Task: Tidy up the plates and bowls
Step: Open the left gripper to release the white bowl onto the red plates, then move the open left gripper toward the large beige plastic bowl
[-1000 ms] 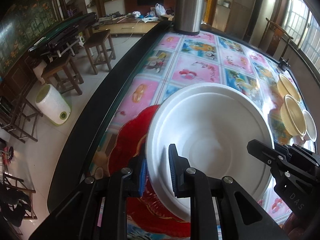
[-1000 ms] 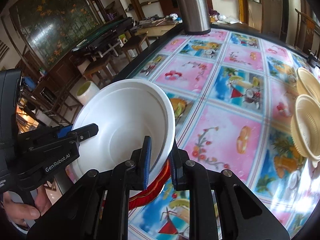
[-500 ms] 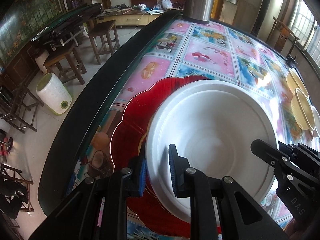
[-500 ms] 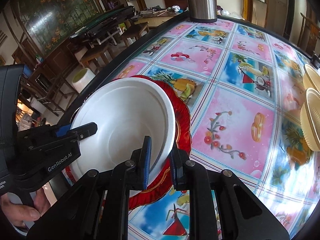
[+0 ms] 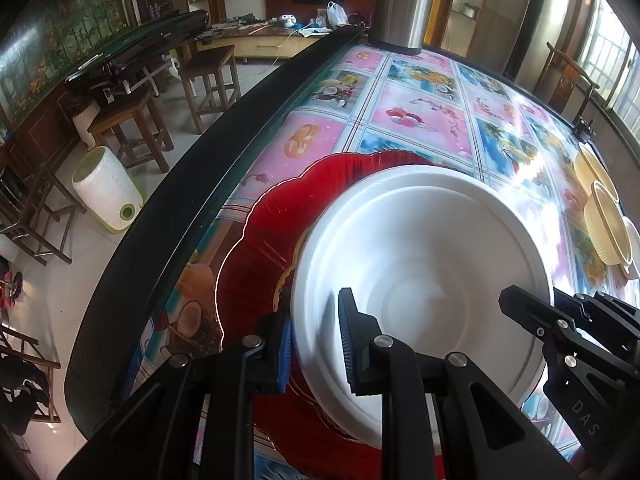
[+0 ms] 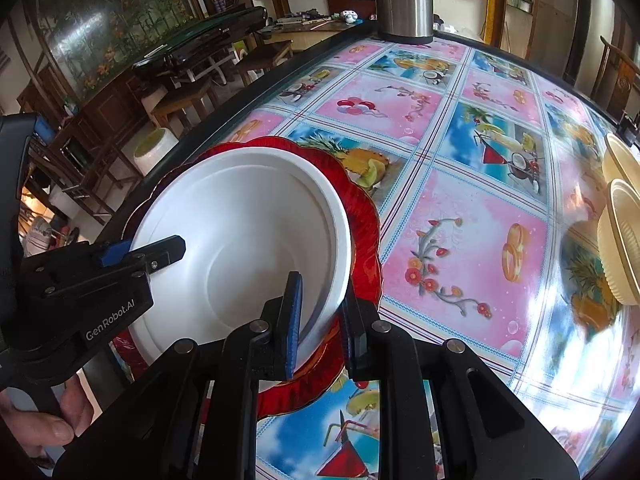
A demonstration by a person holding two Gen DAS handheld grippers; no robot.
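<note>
A big white foam bowl (image 5: 424, 264) (image 6: 240, 240) sits low over a red scalloped plate (image 5: 280, 224) (image 6: 364, 216) at the table's near left edge. My left gripper (image 5: 314, 332) is shut on the bowl's left rim, one blue pad outside, one inside. My right gripper (image 6: 320, 312) is shut on the opposite rim. Each gripper shows in the other's view: the right one (image 5: 560, 332) at the bowl's right, the left one (image 6: 120, 264) at its left. Whether the bowl rests on the plate is hidden.
Cream bowls and plates (image 5: 604, 220) (image 6: 620, 232) are stacked at the table's right. A steel cylinder (image 5: 404, 0) stands at the far end. The black table edge (image 5: 192, 200) runs along the left; stools (image 5: 132, 120) and a white bin (image 5: 104, 188) stand on the floor beyond. A hand (image 6: 44, 424) holds the left gripper.
Both grippers have come down with the bowl, and the red plate beneath it shows much more. In the last half second little moved.
</note>
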